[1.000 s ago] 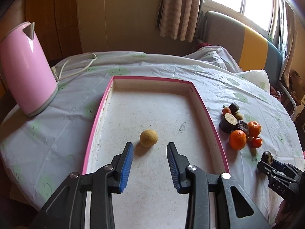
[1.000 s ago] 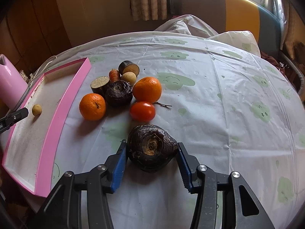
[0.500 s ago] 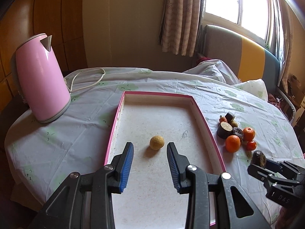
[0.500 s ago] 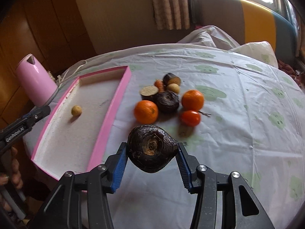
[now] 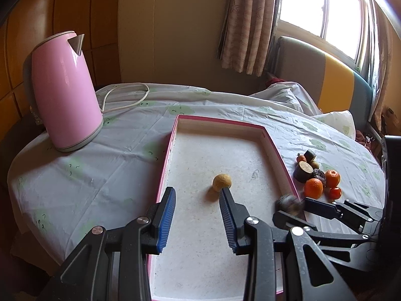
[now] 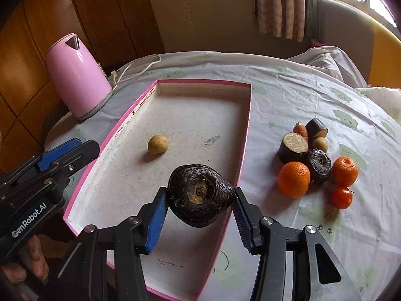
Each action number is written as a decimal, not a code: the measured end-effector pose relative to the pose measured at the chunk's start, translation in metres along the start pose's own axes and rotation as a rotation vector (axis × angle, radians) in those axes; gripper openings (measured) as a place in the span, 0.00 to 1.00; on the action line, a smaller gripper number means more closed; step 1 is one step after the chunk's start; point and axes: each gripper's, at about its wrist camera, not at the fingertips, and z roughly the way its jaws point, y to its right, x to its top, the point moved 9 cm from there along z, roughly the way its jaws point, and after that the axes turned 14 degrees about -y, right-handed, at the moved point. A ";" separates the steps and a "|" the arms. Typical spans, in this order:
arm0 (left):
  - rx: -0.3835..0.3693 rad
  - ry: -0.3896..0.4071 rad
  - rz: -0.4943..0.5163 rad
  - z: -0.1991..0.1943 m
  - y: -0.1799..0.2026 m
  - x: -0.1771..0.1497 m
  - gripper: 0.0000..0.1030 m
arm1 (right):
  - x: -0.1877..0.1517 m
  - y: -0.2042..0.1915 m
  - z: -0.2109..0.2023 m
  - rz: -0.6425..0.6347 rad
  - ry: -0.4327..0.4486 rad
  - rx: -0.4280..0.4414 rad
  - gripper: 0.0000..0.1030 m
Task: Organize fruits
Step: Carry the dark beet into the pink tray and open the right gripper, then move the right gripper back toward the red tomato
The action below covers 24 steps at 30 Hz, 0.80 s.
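I am holding the dark wrinkled fruit (image 6: 199,195) over the pink tray (image 6: 244,150) with my right gripper (image 6: 198,214), whose jaws have just been opening, the fruit between them and apparently touching both pads. My left gripper (image 5: 196,215) is hovering with jaws apart, empty, near the small yellow fruit (image 5: 221,182) lying in the tray.

Light: daylight from window (image 5: 323,7) at 1 o'clock, blown out
Shadows: soft
Blur: dark fruit (image 5: 288,202) smeared by motion
Edges: fisheye bending, dark corners
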 end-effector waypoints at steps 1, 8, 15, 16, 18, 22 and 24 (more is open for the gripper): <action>0.000 -0.001 0.001 0.000 0.000 0.000 0.35 | 0.000 -0.001 0.000 0.000 0.002 0.010 0.58; -0.005 -0.010 0.009 0.003 0.005 -0.004 0.35 | -0.012 0.009 -0.013 0.049 0.044 -0.013 0.62; -0.025 -0.011 0.032 0.002 0.017 -0.004 0.35 | -0.027 0.044 -0.037 0.136 0.102 -0.084 0.62; -0.029 -0.015 0.038 0.003 0.020 -0.005 0.35 | -0.029 0.048 -0.039 0.151 0.106 -0.085 0.62; -0.039 -0.024 0.049 0.004 0.026 -0.007 0.35 | -0.033 0.060 -0.044 0.181 0.117 -0.099 0.62; -0.052 -0.028 0.079 0.004 0.038 -0.011 0.35 | -0.043 0.086 -0.048 0.255 0.119 -0.120 0.62; -0.065 -0.031 0.091 0.004 0.044 -0.012 0.35 | -0.049 0.098 -0.049 0.284 0.118 -0.141 0.62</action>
